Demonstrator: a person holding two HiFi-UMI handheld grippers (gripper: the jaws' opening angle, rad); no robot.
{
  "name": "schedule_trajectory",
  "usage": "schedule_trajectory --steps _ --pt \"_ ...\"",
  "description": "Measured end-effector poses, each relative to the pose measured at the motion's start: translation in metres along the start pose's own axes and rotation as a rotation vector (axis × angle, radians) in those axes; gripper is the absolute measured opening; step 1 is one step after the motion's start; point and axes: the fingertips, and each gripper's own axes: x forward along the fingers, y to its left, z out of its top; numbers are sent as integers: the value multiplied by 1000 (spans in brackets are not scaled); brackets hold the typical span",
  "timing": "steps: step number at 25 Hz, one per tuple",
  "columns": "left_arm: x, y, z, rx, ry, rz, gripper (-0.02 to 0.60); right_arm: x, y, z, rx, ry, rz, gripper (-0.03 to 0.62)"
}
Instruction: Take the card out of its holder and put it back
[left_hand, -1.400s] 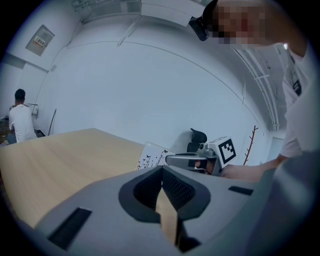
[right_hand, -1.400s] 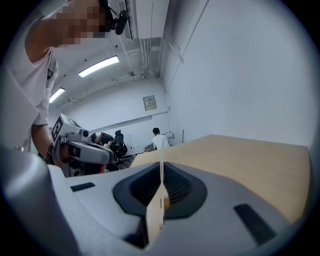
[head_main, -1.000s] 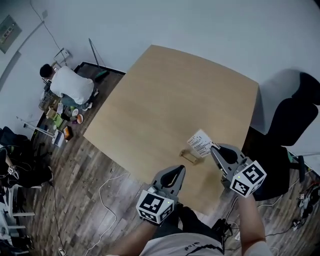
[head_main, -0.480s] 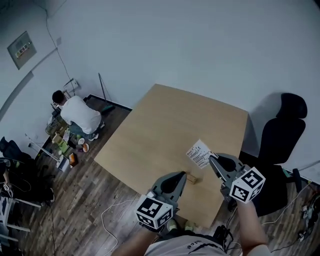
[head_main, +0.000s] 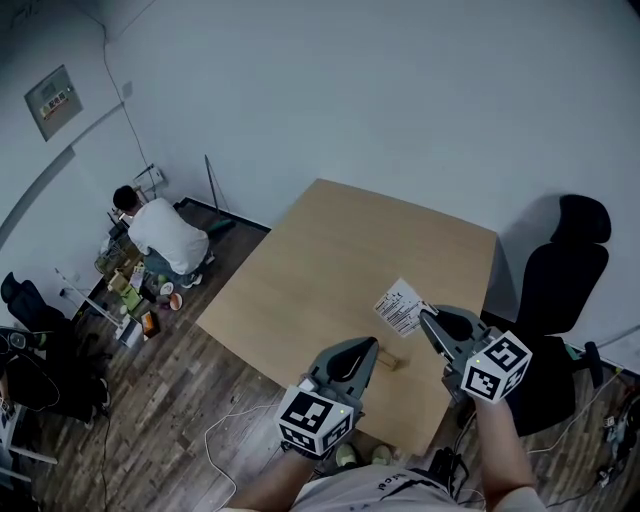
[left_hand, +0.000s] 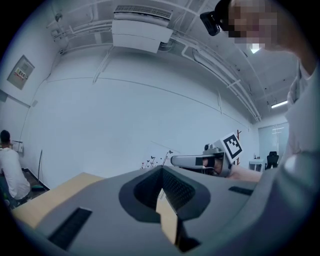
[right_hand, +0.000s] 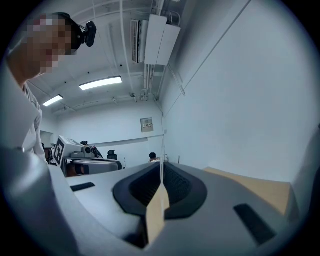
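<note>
In the head view a white printed card (head_main: 399, 306) is held above the wooden table (head_main: 340, 250) by my right gripper (head_main: 424, 314), shut on its right edge. In the right gripper view the card (right_hand: 161, 175) shows only as a thin white edge rising from between the jaws. A small wooden holder (head_main: 389, 360) lies on the table near its front edge, below the card and just right of my left gripper's tip (head_main: 372, 346). The left gripper's jaws are together in its own view, with nothing visible between them (left_hand: 162, 192). The right gripper (left_hand: 207, 160) also shows there.
A black office chair (head_main: 562, 262) stands right of the table. On the floor at the left a person in a white shirt (head_main: 165, 232) crouches beside scattered clutter (head_main: 135, 295). Cables (head_main: 215, 435) run over the wooden floor by the table's front corner.
The head view has lifted, showing more wall and floor. The card stays in my right gripper. My left gripper's tip now lies closer beside the holder.
</note>
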Motion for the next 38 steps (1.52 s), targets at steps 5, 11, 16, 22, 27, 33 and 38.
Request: schedule_trajectory --steps 5,11,16,22,27,33,38 --pt "2 4 0 -30 -7 15 12 1 0 -1 6 4 5 26" --pt "7 8 -5 -49 -12 33 12 3 -5 -8 16 13 14 26" --pt "5 17 -6 -68 -26 42 12 2 -7 -9 0 23 34 26" --pt "11 31 -45 -97 -11 61 12 1 -23 -49 1 62 73 26" --pt "22 40 -76 -107 20 62 12 11 -29 -90 13 99 110 26" --pt "31 55 -111 -138 48 94 12 17 -44 -145 -5 142 158 26" --pt "41 70 -154 -162 95 113 12 27 -66 -202 -12 214 155 26"
